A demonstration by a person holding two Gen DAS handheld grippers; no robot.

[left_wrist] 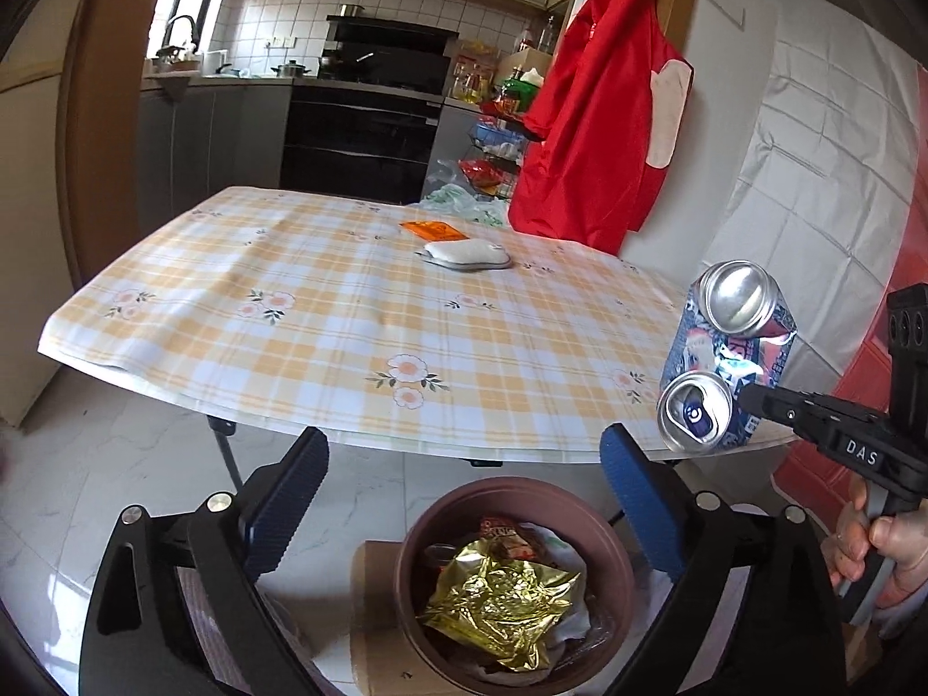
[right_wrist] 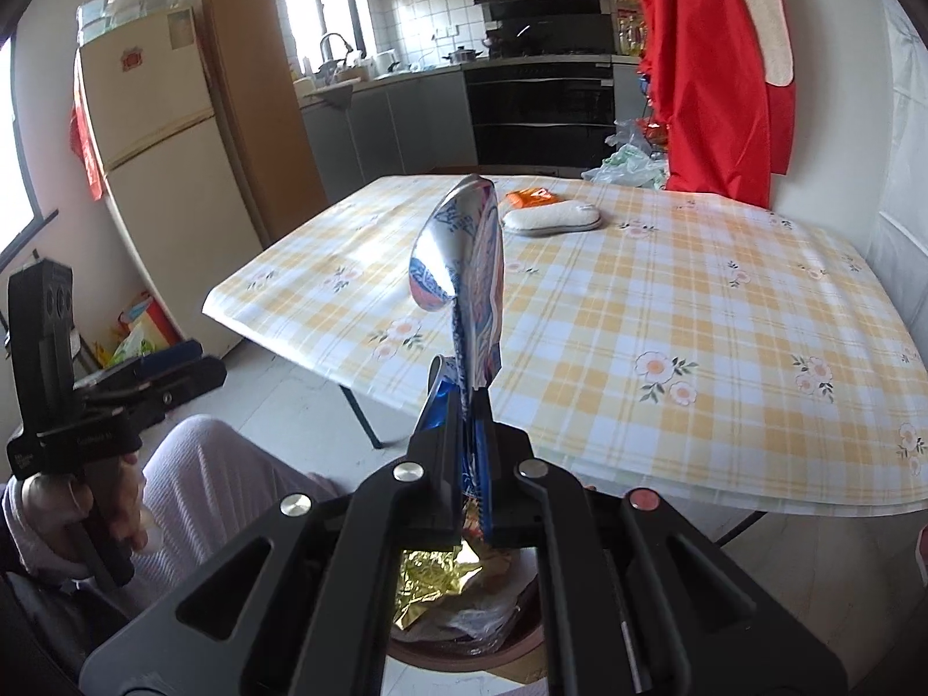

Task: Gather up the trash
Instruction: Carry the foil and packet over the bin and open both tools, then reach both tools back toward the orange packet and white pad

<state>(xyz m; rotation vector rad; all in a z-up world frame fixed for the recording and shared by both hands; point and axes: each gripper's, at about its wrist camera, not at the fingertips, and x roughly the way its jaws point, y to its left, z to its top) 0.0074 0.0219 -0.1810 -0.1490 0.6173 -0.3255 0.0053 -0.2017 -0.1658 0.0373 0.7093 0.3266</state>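
Observation:
A crushed blue and silver drink can (left_wrist: 725, 359) is pinched in my right gripper (left_wrist: 748, 397), above the table's near right corner. In the right wrist view the flattened can (right_wrist: 464, 290) stands up from the shut right gripper (right_wrist: 467, 441). My left gripper (left_wrist: 464, 475) is open and empty, its blue pads (left_wrist: 290, 499) wide apart over a brown bin (left_wrist: 406, 551). A crumpled gold foil wrapper (left_wrist: 499, 603) lies on top of the trash inside. The bin (right_wrist: 464, 658) and foil (right_wrist: 429, 574) also show under the right gripper. On the table lie an orange packet (left_wrist: 432, 229) and a white pouch (left_wrist: 467, 254).
The table (left_wrist: 290, 301) has a yellow checked cloth and a dark leg (left_wrist: 226, 452). A red apron (left_wrist: 591, 116) hangs at the far right. A fridge (right_wrist: 151, 145) stands left. A hand holds the left gripper (right_wrist: 191, 365) above a leg in pale trousers (right_wrist: 220, 475). Cardboard (left_wrist: 371, 609) lies under the bin.

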